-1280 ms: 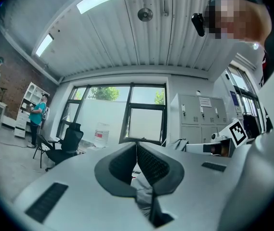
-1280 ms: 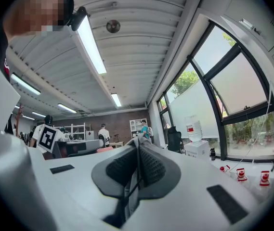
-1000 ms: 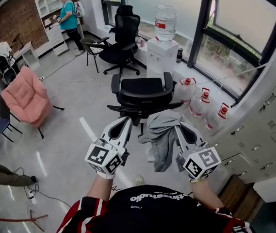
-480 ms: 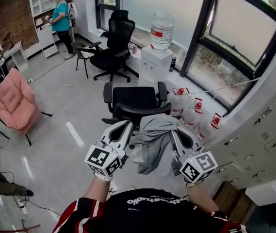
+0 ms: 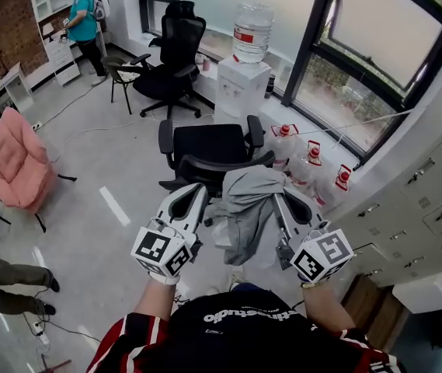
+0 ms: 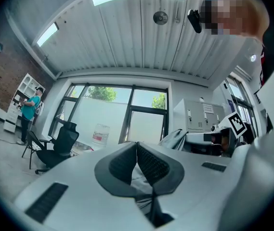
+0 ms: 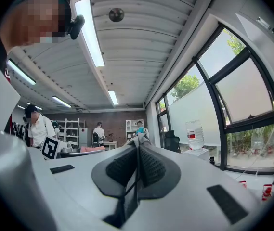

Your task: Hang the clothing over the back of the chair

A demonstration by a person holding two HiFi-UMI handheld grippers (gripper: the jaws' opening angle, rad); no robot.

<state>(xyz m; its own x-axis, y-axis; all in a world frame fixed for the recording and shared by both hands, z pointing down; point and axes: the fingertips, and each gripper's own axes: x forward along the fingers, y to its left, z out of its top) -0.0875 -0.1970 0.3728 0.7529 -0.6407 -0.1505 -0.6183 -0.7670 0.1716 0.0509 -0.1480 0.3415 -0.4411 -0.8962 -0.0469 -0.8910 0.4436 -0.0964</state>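
Head view: looking steeply down over a black shirt [image 5: 240, 325] and two bare forearms that are reaching forward.
Left gripper [image 5: 193, 198]: pointing away from the person, roughly level. Its pads [image 6: 152, 165] are pressing together on a fold of grey cloth, as the left gripper view shows.
Right gripper [image 5: 287, 204]: pointing the same way, beside the left one and apart from it. Its pads [image 7: 151, 165] are squeezing a thin edge of the same cloth.
Clothing [image 5: 248, 208]: grey and hanging in the air between the two grippers. It is bunching high near the right gripper and drooping in a long fold below, with one side running across to the left gripper.
Chair [image 5: 209, 140]: a black office chair with armrests, standing on the floor just beyond the grippers with its back facing the person. The clothing is overlapping the right part of that back in the picture; whether it is touching cannot be told.
Bottles [image 5: 314, 162]: big water bottles with red caps, standing on the floor right of the chair, by the window.
Water dispenser [image 5: 240, 88]: white, standing beyond the chair and carrying a large bottle on top.
Second chair [image 5: 170, 57]: black, standing farther back on the left.
Pink seat [image 5: 11, 162]: sitting well off to the left.
Person [image 5: 81, 18]: wearing a teal top and standing by white shelves [image 5: 50, 6] in the far corner.
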